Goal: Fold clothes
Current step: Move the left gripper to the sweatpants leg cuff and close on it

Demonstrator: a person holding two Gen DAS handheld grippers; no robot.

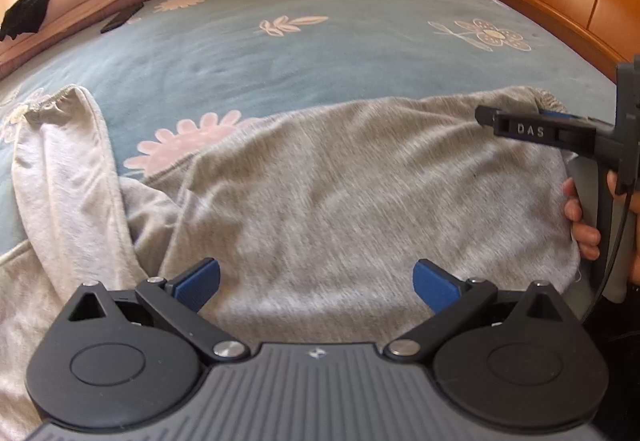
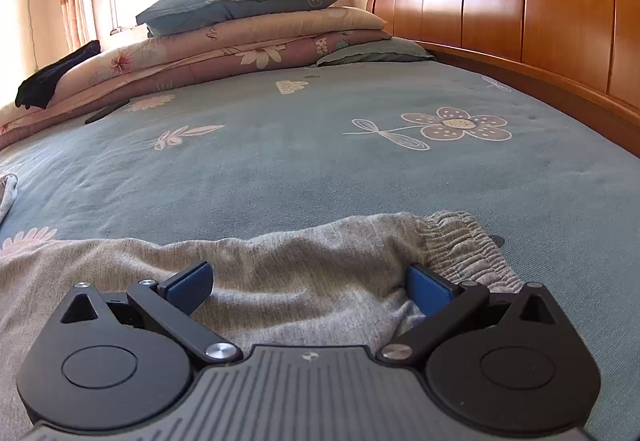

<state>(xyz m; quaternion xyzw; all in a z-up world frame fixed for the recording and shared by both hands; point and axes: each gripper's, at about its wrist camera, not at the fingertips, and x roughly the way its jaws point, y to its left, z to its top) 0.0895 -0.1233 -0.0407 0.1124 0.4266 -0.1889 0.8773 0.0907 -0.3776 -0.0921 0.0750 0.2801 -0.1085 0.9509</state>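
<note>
Two grippers hover over a pair of grey trousers (image 1: pixel 320 181) spread across the near part of a bed (image 1: pixel 300 53) with a blue-green flowered cover. The left gripper (image 1: pixel 316 281) has its blue-padded fingers (image 1: pixel 200 281) spread wide above the grey cloth, with nothing pinched between them. The right gripper (image 2: pixel 310 287) also has its fingers spread; they are low over the trousers near the gathered elastic waistband (image 2: pixel 464 245), which lies at the right end, and whether the pads touch the cloth I cannot tell. One trouser leg (image 1: pixel 60 181) runs off to the far left, ending in a gathered cuff. Folded quilts and pillows (image 2: pixel 240 29) are stacked at the far end beside a wooden headboard (image 2: pixel 520 1) on the right. A hand (image 1: pixel 580 217) grips the right gripper's handle.
</note>
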